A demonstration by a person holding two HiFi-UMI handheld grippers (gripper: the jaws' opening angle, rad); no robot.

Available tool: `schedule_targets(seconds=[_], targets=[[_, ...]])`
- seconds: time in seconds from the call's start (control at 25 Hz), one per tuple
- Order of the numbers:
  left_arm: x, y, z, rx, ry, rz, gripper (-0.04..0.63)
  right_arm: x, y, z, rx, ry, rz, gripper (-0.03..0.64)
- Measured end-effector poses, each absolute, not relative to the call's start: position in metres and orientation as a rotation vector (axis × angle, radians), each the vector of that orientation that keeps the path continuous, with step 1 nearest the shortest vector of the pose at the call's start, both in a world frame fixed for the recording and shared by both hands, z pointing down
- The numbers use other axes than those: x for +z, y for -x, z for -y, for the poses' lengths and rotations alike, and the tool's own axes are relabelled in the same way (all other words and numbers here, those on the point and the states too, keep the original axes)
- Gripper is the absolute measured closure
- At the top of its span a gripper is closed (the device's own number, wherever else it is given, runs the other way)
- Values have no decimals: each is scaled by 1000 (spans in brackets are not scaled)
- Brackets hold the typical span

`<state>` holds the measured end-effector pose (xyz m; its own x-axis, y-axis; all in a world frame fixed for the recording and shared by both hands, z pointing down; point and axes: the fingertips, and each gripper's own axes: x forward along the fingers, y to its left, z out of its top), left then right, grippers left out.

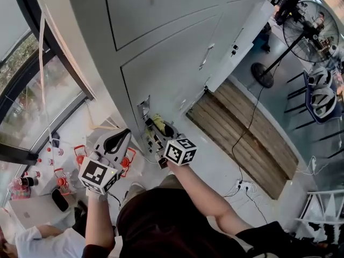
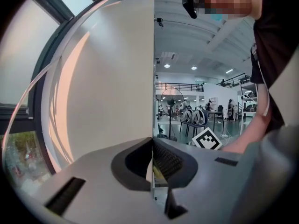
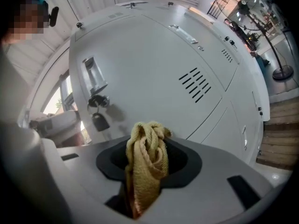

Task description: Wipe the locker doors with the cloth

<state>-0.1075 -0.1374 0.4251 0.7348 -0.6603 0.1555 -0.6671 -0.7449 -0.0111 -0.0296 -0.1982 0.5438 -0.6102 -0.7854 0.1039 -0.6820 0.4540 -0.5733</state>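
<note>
Cloth [image 3: 142,181], yellow and bunched into folds, is clenched between the jaws of the right gripper [image 3: 148,160], its top sticking up past the jaw tips. Just beyond it stands a pale grey locker door [image 3: 154,78] with a metal latch [image 3: 91,73], a bunch of keys [image 3: 98,118] hanging below the latch, and a set of vent slots [image 3: 196,84] further right. The left gripper [image 2: 153,160] has its jaws closed on the thin free edge of that locker door, whose broad pale face fills the left half of the left gripper view. From the head view both grippers sit low against the lockers, the left one just left of the right. A wooden pallet [image 1: 242,128] lies on the floor nearby, and a standing fan [image 1: 309,23] is well apart.
</note>
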Motion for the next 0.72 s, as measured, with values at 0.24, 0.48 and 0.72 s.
schedule_targets(seconds=[0.24,0.48,0.72], targets=[[430,108,136,300,-2925,1127,584,547,59,175,-889,1249,-2562,474],[446,112,128,331,-2929,1089,585,537,73,161,-858,1198,-2574,474],[460,111,117,347,-2919,1009,584,514,85,144,-735,1112,-2640,471]])
